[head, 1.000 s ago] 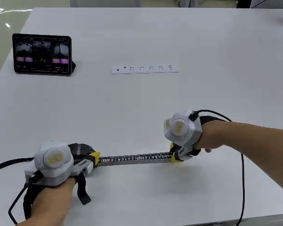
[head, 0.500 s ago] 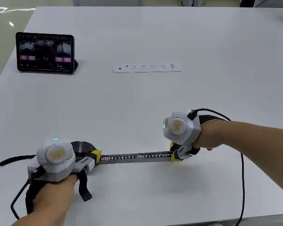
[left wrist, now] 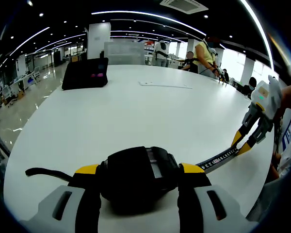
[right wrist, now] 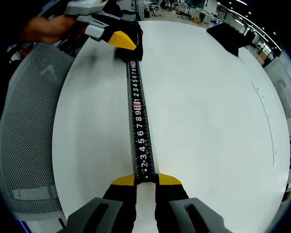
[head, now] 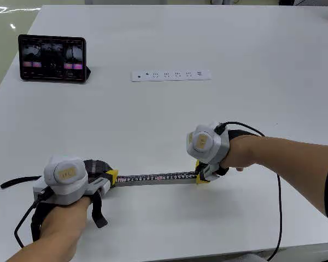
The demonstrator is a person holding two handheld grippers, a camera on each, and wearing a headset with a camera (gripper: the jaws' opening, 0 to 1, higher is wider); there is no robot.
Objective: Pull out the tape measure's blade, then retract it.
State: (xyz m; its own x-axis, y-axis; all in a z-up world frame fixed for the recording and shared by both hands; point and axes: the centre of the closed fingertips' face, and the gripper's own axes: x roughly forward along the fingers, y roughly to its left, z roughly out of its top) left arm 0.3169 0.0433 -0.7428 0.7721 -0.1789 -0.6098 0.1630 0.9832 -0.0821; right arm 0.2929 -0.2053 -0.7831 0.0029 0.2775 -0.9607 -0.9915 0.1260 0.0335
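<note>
Black, yellow-trimmed tape measure case (head: 97, 168) lies on the white table (head: 153, 125), clamped in the left gripper (left wrist: 139, 171). The right gripper (right wrist: 145, 183) pinches the numbered steel blade (right wrist: 137, 121) tip. Extension appears in hand; retraction next calls for controlled return.

Head view looks down on the table (head: 235, 49); both gripper views sit low, facing each other along the blade (right wrist: 137, 121)

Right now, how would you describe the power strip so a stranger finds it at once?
Start from the white table. Beyond the stretched tape measure blade and right of the dark tablet lies the power strip. It alone is a long, flat white bar with a row of sockets.
</note>
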